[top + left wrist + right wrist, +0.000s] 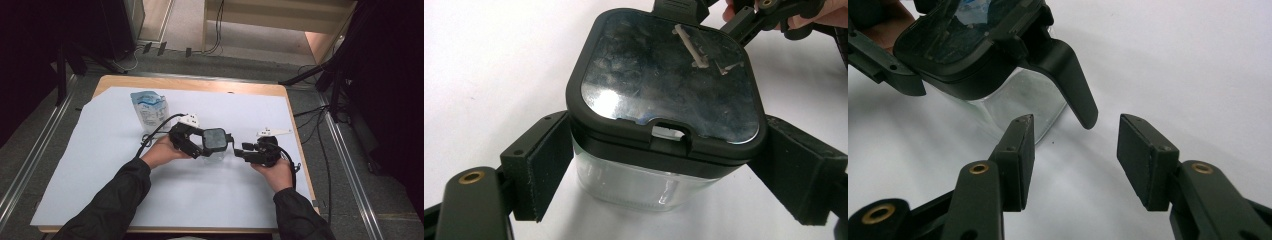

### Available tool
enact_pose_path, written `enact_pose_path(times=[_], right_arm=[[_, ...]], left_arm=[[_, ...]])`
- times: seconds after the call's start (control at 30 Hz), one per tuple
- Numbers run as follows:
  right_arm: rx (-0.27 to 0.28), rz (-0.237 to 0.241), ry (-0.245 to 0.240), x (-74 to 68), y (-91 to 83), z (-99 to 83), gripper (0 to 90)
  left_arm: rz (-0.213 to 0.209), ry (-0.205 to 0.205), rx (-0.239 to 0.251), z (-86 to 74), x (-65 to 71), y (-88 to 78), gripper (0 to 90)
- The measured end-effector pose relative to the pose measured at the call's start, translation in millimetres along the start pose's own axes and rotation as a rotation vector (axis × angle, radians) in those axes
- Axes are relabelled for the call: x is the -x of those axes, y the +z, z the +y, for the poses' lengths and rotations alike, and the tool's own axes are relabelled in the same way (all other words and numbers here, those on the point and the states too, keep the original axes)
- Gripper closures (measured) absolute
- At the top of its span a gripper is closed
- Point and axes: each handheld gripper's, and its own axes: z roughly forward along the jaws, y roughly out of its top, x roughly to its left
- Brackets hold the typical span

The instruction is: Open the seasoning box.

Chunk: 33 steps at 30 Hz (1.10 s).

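Left gripper (664,180) jaws clamp clear container (644,185): rigid, slippery. Right gripper (1075,160) jaws open, empty; best hold lid latch (1073,85).

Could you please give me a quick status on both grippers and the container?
Left gripper clamped on the clear container, lid on. Right gripper open, just short of the lid's latch. White pouch well clear behind.
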Motion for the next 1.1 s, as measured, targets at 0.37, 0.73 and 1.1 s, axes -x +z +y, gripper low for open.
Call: enact_pose_path(times=[0.37,0.73,1.1], right_arm=[[0.005,0.009,-0.003,-0.9,-0.2,1.0,55.6],[0.027,-0.025,-0.029,-0.7,-5.6,8.0,84.9],[0.002,-0.02,-0.026,-3.3,6.6,12.8,90.0]], left_arm=[[0.009,0.004,0.001,2.3,2.3,-5.4,15.3],[0.006,0.004,-0.004,5.7,3.5,-14.1,16.7],[0.017,0.007,-0.017,8.4,5.7,-19.8,18.4]])
